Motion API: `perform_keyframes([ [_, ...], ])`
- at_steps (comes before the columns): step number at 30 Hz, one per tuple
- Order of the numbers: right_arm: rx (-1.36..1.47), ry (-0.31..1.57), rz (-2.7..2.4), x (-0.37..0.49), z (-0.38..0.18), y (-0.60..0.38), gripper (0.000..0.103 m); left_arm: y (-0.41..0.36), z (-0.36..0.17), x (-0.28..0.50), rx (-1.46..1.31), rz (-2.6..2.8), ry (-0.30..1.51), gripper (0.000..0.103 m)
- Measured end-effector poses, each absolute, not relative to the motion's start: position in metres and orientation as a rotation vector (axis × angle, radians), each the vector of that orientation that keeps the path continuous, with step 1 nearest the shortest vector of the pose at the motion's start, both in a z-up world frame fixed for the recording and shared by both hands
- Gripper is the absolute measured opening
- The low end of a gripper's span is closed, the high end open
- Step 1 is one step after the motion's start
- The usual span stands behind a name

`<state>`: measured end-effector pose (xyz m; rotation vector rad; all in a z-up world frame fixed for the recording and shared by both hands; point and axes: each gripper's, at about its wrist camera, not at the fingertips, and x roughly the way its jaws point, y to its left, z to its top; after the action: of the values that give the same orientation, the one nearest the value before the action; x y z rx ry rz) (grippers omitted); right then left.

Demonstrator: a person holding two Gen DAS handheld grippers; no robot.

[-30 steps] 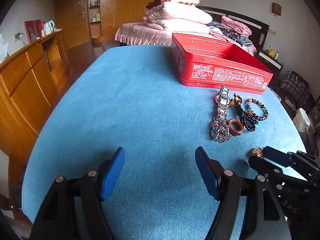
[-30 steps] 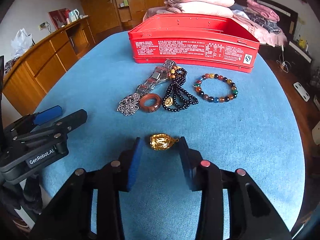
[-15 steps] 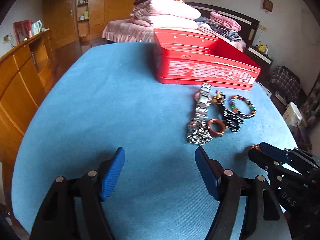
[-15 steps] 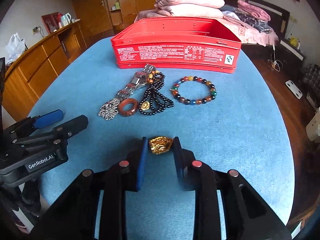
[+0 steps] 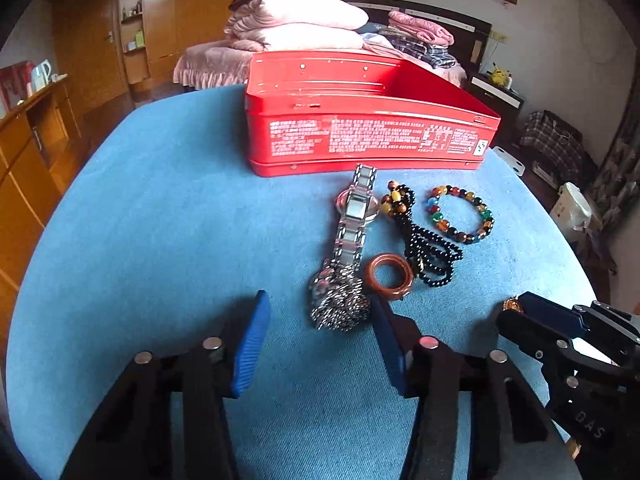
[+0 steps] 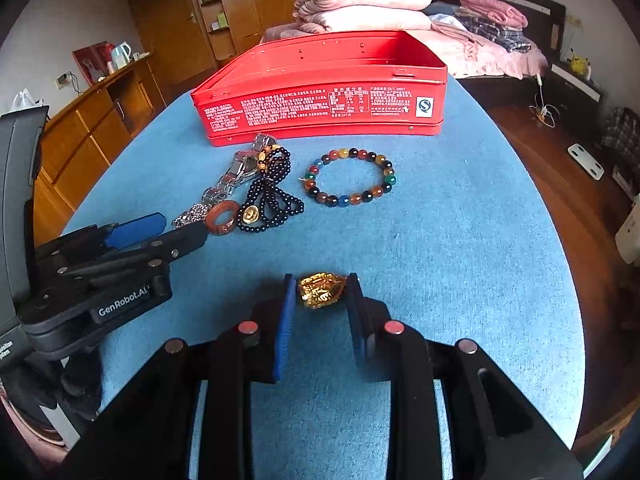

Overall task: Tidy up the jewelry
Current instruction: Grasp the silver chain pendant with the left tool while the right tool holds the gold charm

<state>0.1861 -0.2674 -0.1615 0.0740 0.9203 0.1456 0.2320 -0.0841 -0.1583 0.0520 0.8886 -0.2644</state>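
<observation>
A bedroom: wooden wardrobe (image 6: 168, 12), a bed (image 6: 492, 52) piled with folded quilts (image 6: 364, 4), white walls, dark wooden floor (image 6: 560, 168).

- The left gripper (image 5: 320, 340) points down at a slant over the table, and its jaws are closing with nothing pressed between the blue pads.
- The right gripper (image 6: 320, 304) slants down too, its pads clamped on a small gold piece (image 6: 320, 290).
</observation>
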Motion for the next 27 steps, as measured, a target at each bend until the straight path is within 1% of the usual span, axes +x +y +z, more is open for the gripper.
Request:
perform_keyframes([
  [1, 0.075, 0.92, 0.146, 0.187, -0.161, -0.268, 0.024, -0.085, -0.158, 0.232, 0.057, -0.274, 0.884, 0.041],
  [2, 0.074, 0.92, 0.146, 0.187, -0.162, -0.268, 0.024, -0.086, -0.158, 0.232, 0.057, -0.284, 0.882, 0.037],
  [6, 0.07, 0.921, 0.143, 0.188, -0.163, -0.266, 0.024, -0.087, -0.158, 0.234, 0.045, -0.294, 0.876, 0.032],
  [8, 0.067, 0.921, 0.142, 0.189, -0.163, -0.266, 0.024, -0.086, -0.157, 0.235, 0.032, -0.297, 0.873, 0.025],
  [9, 0.066, 0.921, 0.141, 0.19, -0.163, -0.266, 0.025, -0.085, -0.157, 0.236, 0.024, -0.297, 0.873, 0.024],
  [14, 0.055, 0.919, 0.133, 0.19, -0.163, -0.263, 0.024, -0.08, -0.156, 0.235, 0.0, -0.296, 0.871, 0.02],
  [27, 0.059, 0.905, 0.142, 0.182, -0.151, -0.259, 0.024, -0.053, -0.138, 0.21, -0.038, -0.252, 0.838, 0.019],
])
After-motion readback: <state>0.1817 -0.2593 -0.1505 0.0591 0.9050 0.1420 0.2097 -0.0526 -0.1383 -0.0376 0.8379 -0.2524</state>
